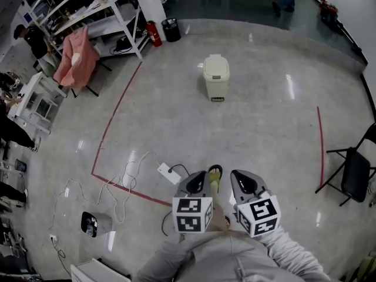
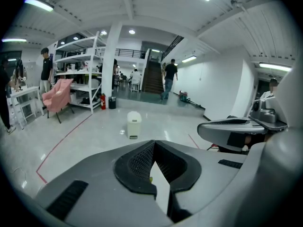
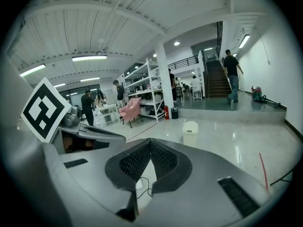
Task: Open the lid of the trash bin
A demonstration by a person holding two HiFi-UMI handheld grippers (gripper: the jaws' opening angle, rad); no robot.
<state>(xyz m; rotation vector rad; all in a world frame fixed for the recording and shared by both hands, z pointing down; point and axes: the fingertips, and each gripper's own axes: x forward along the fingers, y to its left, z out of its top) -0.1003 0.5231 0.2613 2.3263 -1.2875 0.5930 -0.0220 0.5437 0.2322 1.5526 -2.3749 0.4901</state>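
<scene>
The trash bin (image 1: 215,78) is a small cream pedal bin with its lid down, standing alone on the polished floor well ahead of me. It also shows far off in the left gripper view as the bin (image 2: 134,124) and in the right gripper view as the bin (image 3: 190,133). My left gripper (image 1: 201,175) and right gripper (image 1: 238,175) are held side by side close to my body, both pointing toward the bin and far short of it. The left gripper (image 2: 152,144) has its jaws closed tip to tip with nothing between them, and so does the right gripper (image 3: 150,142).
A red tape line (image 1: 114,110) runs along the floor to the left. A white power strip (image 1: 167,173) with loose cable lies near my feet. A pink chair (image 1: 76,57), shelving (image 1: 100,10) and a black bin (image 1: 171,29) stand at the back left; a black folding chair (image 1: 355,172) is at the right.
</scene>
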